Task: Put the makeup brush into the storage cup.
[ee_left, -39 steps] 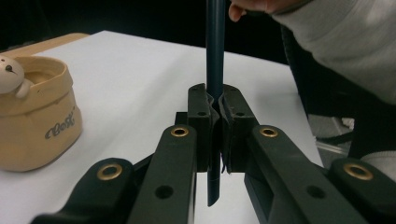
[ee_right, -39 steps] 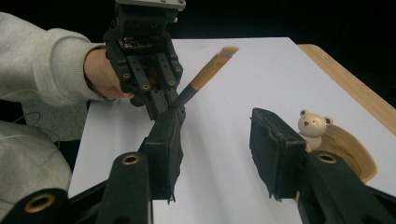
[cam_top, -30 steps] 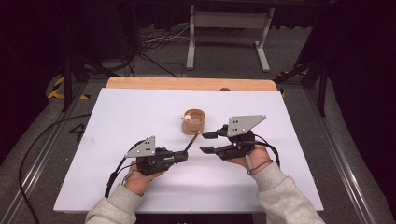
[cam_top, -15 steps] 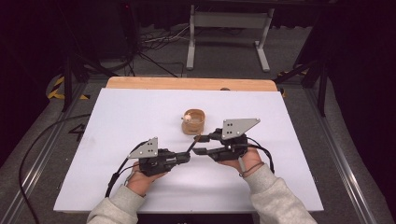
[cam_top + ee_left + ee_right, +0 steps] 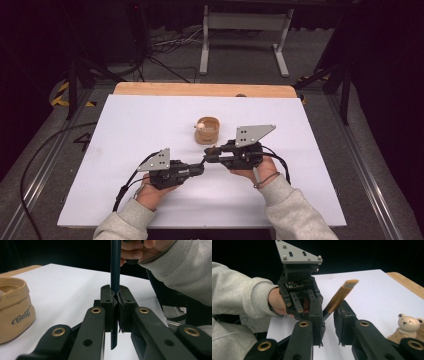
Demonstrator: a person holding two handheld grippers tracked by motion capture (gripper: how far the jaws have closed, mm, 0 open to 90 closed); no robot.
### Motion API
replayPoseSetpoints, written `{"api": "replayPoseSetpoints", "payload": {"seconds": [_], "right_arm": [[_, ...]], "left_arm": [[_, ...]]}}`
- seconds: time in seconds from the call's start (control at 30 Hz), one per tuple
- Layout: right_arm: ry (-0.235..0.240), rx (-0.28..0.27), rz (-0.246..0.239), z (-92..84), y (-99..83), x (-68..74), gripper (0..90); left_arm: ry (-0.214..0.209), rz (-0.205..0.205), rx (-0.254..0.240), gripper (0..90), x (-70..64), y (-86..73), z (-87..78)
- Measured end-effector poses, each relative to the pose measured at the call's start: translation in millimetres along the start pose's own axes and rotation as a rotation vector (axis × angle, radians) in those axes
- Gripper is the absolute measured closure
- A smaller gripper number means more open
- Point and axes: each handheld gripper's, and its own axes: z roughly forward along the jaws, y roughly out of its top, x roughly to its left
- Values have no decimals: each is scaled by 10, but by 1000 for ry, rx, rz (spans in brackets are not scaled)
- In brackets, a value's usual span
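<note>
Brush [image 5: 338, 298] hangs in the air between the two grippers, low over the white table [image 5: 125, 130] and just short of the beige pouch [image 5: 207, 131]. Nearest the person, both sleeved forearms come in low and level, hands wrapped around the gripper bodies from below.

The left gripper [image 5: 200, 169] points up and to the right. Its jaws are clamped together on the brush's dark, slim handle, which in the left gripper view crosses the pads upright with its end poking out below. That grip seems meant to hold the brush steady as an offer to the other hand.

The right gripper [image 5: 209, 157] faces it from the opposite side, roughly level and pointing left. Its jaws have just been closing, with the brush between them near the coppery ferrule. A gap shows beside the handle, so the pads do not yet look pressed on it. This reads as a handover.

Beyond, the pouch stands open-topped with a small bear figure [image 5: 408, 321] in it, the likely destination.
</note>
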Motion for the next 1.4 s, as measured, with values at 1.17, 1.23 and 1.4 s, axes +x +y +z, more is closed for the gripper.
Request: {"api": "replayPoseSetpoints", "payload": {"seconds": [1.17, 1.23, 1.4], "right_arm": [[1, 21, -31, -33, 236, -58, 835], [-5, 23, -32, -40, 260, -76, 835], [-30, 17, -31, -58, 325, -133, 835]], "left_arm": [[175, -95, 33, 101, 63, 72, -304], [194, -81, 42, 93, 38, 75, -346], [224, -91, 37, 77, 6, 69, -461]]}}
